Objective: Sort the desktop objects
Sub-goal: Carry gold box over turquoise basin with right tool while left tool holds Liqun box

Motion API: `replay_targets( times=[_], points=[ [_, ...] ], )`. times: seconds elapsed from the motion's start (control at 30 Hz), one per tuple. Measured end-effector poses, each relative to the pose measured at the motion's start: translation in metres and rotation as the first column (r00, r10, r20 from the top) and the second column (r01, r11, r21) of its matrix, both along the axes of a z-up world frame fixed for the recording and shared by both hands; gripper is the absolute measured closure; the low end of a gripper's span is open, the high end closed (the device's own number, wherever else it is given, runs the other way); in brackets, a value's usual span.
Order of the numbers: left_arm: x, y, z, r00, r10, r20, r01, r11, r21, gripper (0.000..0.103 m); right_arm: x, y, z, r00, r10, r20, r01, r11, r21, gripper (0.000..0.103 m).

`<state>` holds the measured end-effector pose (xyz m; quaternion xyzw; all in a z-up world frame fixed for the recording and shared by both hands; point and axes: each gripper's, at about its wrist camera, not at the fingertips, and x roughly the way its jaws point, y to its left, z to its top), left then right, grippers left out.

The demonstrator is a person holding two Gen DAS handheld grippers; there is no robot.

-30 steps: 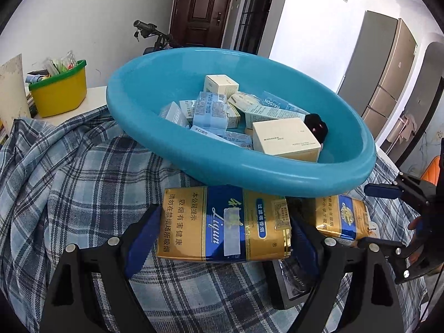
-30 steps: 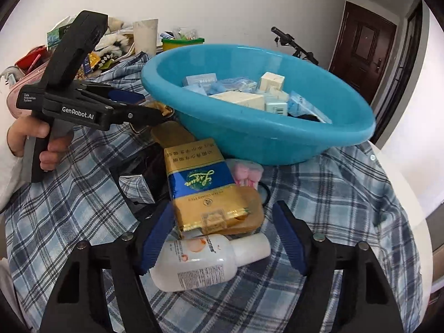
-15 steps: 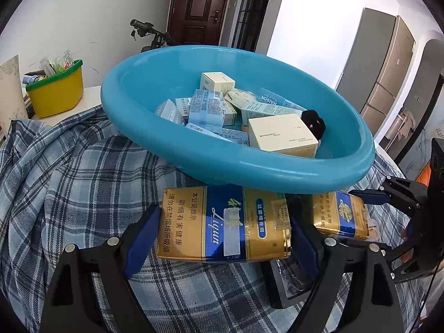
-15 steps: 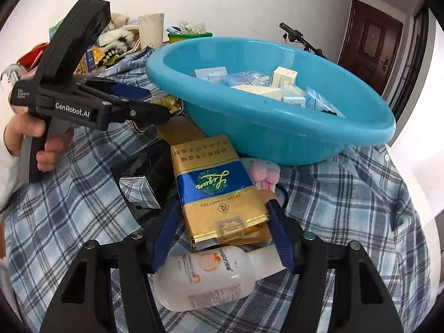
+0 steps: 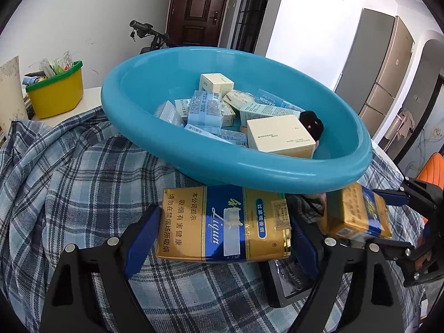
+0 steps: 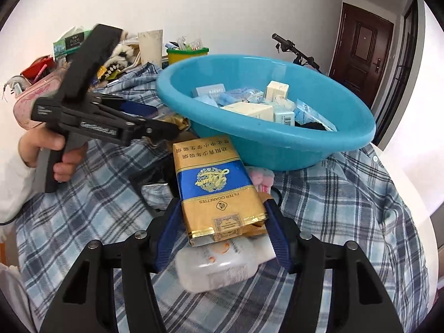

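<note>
Two gold-and-blue cartons in play, one per gripper. Left gripper (image 5: 222, 230) has its blue pads clamped on the ends of the left carton (image 5: 222, 224), held crosswise, label up, just in front of the basin (image 5: 194, 149) and partly under its near rim. Right gripper (image 6: 222, 230) is closing its jaws on the right carton (image 6: 213, 188): pads are against both long sides near the carton's near end, far end pointing at the basin. From the left camera, that same carton (image 5: 358, 213) sits tilted off to the right, between the right gripper's (image 5: 399, 219) fingers. From the right camera, the left gripper (image 6: 163, 127) shows side-on with a hand (image 6: 55, 149) around its grip, white sleeve below. White bottle (image 6: 219, 266) lies on its side on the plaid cloth (image 6: 347, 208) right under the right carton; can't tell if they touch. Pink soft item (image 6: 260, 177) pokes out beside that carton, against the basin's base. Dark flat object (image 5: 288, 285) lies on the cloth below the left carton's right end; can't tell what it is. Basin sits on the cloth and holds a pile of small boxes: a big cream box (image 5: 280, 136) at the near side, a smaller cream one (image 5: 216, 83) at the back, pale blue packs between, a black item (image 5: 312, 125) at the right edge. Yellow bin (image 5: 55, 94) with a green rim stands well apart, on the white surface behind the cloth.
</note>
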<state>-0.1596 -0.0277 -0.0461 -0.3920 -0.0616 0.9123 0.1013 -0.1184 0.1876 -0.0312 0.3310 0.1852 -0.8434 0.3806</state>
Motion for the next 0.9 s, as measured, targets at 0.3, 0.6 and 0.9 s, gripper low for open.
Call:
replay_targets(
  times=[0.3, 0.6, 0.9],
  points=[
    [-0.001, -0.002, 0.000, 1.000, 0.000, 0.002, 0.000, 1.000, 0.009, 0.014, 0.040, 0.005, 0.007, 1.000, 0.000, -0.004, 0.001, 1.000, 0.020, 0.047],
    [0.000, -0.003, 0.002, 1.000, 0.004, -0.001, -0.004, 1.000, 0.018, 0.014, 0.061, 0.006, 0.041, 0.999, 0.003, -0.043, -0.005, 0.998, -0.063, 0.047],
    [-0.001, -0.006, 0.002, 1.000, 0.021, -0.003, -0.020, 1.000, 0.012, 0.014, 0.045, -0.015, 0.102, 0.989, -0.028, -0.145, -0.003, 0.978, -0.210, 0.047]
  ],
)
